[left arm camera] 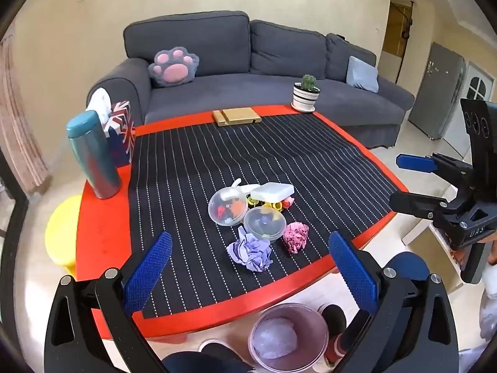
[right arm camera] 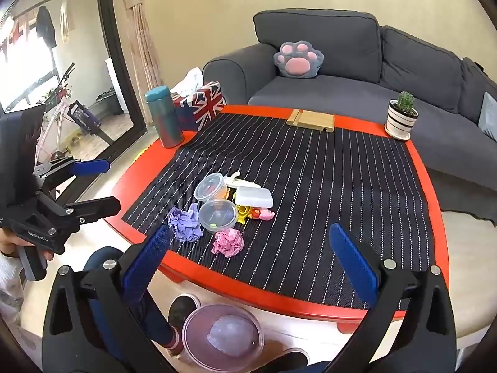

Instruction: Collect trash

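Two crumpled paper balls, one purple (left arm camera: 250, 253) and one pink (left arm camera: 295, 236), lay near the table's (left arm camera: 102, 236) near edge, beside two clear tubs (left arm camera: 247, 216). Both the left gripper (left arm camera: 250, 275) and the right gripper (right arm camera: 248, 267) hovered over that edge, fingers spread and holding nothing. A translucent bin (left arm camera: 289, 337) stood on the floor below.

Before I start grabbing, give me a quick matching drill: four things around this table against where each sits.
Things:
1 purple paper ball
2 pink paper ball
3 cactus pot
4 bin

Places:
A far corner of the table
B floor, below the near table edge
C nearest the left gripper
D right of the near clear tub

Pairs: 1-C, 2-D, 3-A, 4-B
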